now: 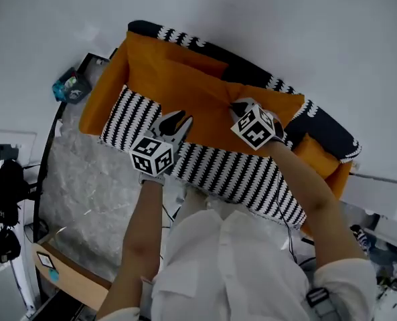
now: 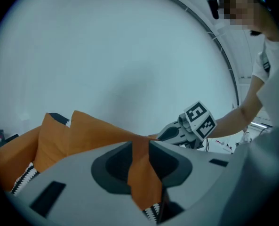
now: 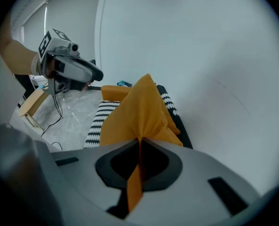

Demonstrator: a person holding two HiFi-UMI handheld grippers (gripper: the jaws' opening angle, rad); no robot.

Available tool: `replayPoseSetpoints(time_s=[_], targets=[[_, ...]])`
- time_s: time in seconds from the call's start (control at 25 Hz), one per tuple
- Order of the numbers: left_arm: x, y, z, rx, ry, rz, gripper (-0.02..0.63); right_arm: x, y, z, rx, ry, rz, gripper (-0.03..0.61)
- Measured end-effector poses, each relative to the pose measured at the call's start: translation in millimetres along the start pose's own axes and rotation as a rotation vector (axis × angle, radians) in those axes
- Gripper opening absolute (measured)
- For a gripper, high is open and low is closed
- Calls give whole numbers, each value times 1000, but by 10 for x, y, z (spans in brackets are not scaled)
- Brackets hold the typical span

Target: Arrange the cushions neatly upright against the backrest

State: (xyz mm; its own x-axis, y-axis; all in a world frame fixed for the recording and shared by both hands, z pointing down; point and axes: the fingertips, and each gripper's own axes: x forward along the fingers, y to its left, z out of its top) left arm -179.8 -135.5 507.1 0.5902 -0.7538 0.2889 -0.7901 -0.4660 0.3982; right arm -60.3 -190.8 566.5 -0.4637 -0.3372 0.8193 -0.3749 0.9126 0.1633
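A large orange cushion (image 1: 178, 85) lies slumped on the small sofa, between the black backrest (image 1: 205, 45) with its white pattern and the black-and-white striped seat (image 1: 225, 169). My left gripper (image 1: 178, 120) is shut on a fold of the cushion's near edge; the orange cloth (image 2: 141, 173) runs pinched between its jaws. Further right, my right gripper (image 1: 237, 105) is shut on another fold of the same cushion (image 3: 139, 112), whose cloth rises in a peak from the jaws. A second orange cushion (image 1: 319, 156) sits at the sofa's right end.
A teal object (image 1: 69, 85) lies on the floor by the sofa's left end. A wooden box (image 1: 71, 273) and black camera gear (image 1: 4, 206) stand at the lower left. A white wall rises behind the sofa. Cables trail on the grey floor (image 1: 91, 192).
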Motion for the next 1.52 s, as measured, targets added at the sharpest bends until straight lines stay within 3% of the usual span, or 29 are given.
replayPoseSetpoints(time_s=[0.2, 0.52, 0.88, 1.28, 1.52], targets=[[432, -577, -42, 37, 48, -81, 117, -395, -262, -772, -6, 24, -36, 12], [821, -1184, -228, 37, 98, -118, 117, -695, -566, -1750, -32, 45, -16, 12], [1059, -1418, -323, 41, 131, -107, 117, -520, -847, -2187, -91, 60, -18, 12], [1169, -1343, -441, 34, 169, -85, 118, -24, -923, -2584, 148, 110, -74, 12], [1219, -1343, -488, 28, 180, -85, 117, 108, -932, -2525, 98, 101, -70, 12]])
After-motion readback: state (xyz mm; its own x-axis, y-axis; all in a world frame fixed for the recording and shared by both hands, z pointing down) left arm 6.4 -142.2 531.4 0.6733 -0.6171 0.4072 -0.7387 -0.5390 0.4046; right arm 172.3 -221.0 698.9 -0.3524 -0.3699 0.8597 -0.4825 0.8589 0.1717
